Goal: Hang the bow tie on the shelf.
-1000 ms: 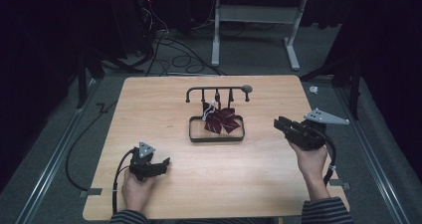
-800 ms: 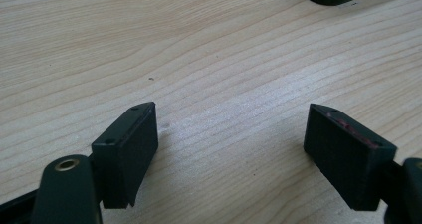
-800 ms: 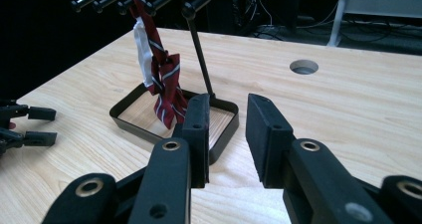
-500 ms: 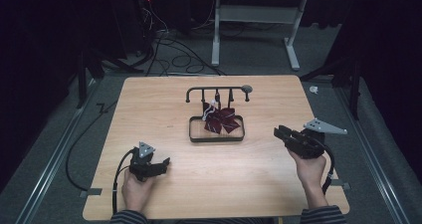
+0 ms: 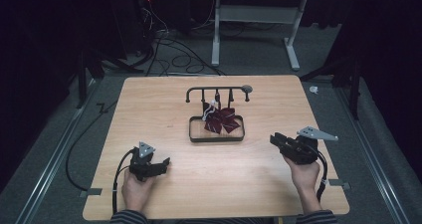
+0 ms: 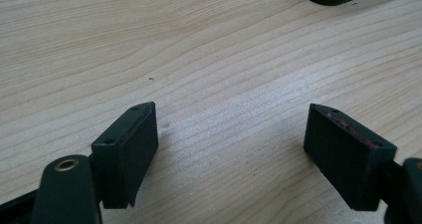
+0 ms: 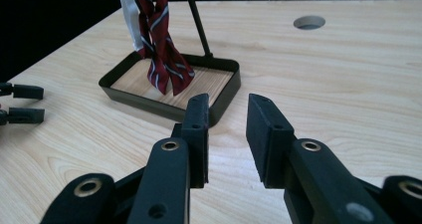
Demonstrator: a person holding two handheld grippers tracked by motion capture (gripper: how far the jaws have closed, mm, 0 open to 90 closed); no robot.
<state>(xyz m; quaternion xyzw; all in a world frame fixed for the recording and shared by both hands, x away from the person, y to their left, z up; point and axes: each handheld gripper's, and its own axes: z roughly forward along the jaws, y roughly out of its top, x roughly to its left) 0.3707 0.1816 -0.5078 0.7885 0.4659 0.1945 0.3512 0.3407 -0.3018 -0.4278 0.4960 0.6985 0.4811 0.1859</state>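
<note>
Okay, I count two tongs on the tabletop [image 5: 164, 109], one in each hand. My left tongs [image 5: 160, 165] sit near the left corner, jaws wide apart with nothing but bare wood grain between them in the left gripper view [image 6: 231, 134]. My right tongs [image 5: 276, 139] rest near the right edge, pointing left toward the middle; in the right gripper view [image 7: 227, 134] the jaws stand partly apart, a narrow gap between the pads and nothing in it, so no grip.

One tray [image 5: 191, 129] sits mid-table: dark metal, rounded corners, low wall, pale wooden floor. One rack [image 5: 217, 89] rises at its far side, a thin black bar with small hooks and a round grey knob at the right end. One striped tie [image 5: 220, 120], dark red with pale stripes, hangs from that rack and drapes into the tray; a white cord or tag [image 7: 130, 15] hangs beside it.

From the right gripper view, the tray's near wall [image 7: 224, 102] stands just beyond my jaw tips, between them and the tie. One round hole [image 7: 309, 22] shows in the wood farther off. Cables trail across the grey floor [image 5: 169, 50] beyond.
</note>
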